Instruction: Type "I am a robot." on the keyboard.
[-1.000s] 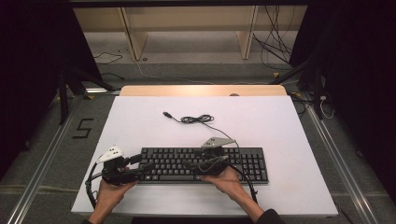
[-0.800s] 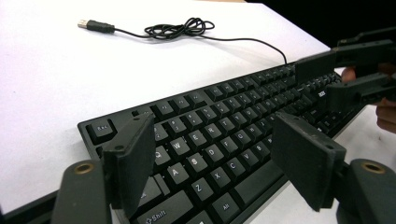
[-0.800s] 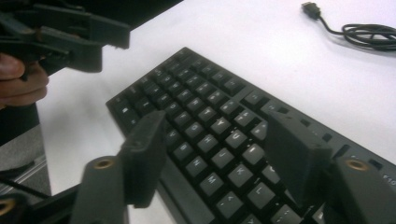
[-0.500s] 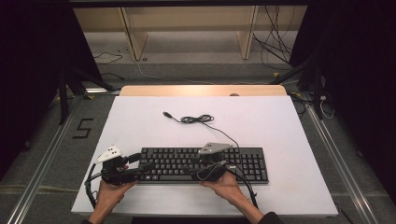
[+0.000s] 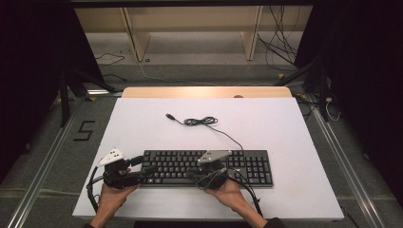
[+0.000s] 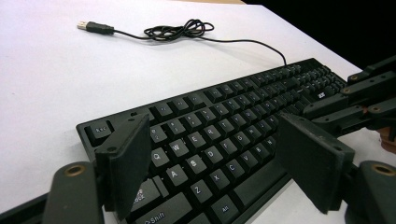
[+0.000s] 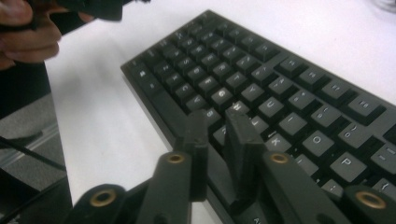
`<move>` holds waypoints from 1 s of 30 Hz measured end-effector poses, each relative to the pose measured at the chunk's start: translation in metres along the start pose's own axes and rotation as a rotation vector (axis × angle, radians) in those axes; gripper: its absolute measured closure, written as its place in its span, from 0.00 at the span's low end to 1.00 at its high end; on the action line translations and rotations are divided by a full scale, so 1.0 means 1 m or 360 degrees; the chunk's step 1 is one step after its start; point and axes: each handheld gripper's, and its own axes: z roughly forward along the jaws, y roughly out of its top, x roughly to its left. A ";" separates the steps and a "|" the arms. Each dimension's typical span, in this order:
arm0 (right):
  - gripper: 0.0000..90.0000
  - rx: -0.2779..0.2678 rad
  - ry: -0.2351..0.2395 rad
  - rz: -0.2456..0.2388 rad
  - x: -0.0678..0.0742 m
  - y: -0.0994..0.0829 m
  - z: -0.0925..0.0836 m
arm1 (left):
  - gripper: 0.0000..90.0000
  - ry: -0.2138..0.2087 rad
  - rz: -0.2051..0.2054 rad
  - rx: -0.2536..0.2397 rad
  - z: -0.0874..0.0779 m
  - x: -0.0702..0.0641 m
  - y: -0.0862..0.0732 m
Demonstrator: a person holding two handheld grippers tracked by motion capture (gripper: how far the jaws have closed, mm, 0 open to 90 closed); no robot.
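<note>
A black keyboard [image 5: 247, 164] [image 6: 243, 107] [image 7: 289, 84] lies flat at the table's near side. Its cable [image 5: 199, 121] [image 6: 177, 31] curls in a loose knot behind it and ends in a USB plug [image 5: 169, 116] [image 6: 95, 27]. My left gripper [image 5: 145, 170] [image 6: 212, 123] is open wide over the keyboard's left end, with the keys between its jaws untouched. My right gripper [image 5: 192, 175] [image 7: 217, 114] hovers over the front edge at the middle. Its jaws have just been closing and stand almost together with a slim gap and nothing between them.
The white tabletop [image 5: 285, 123] has a wooden strip [image 5: 204, 91] along its far edge. Beyond the strip are wooden shelf legs and loose cables on the floor. Metal rails run along both sides of the table.
The right gripper's jaws have drawn in from wide apart to nearly together. Both hands have stayed where they were at the keyboard.
</note>
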 end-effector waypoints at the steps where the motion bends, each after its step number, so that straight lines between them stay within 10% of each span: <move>1: 0.93 0.0002 -0.0002 -0.0002 0.000 0.000 0.001 | 0.29 -0.0002 0.0000 0.0000 0.000 0.000 0.000; 30: 1.00 0.0128 -0.0058 -0.0045 -0.002 -0.013 0.014 | 0.30 -0.0004 0.0006 0.0012 0.002 0.000 -0.001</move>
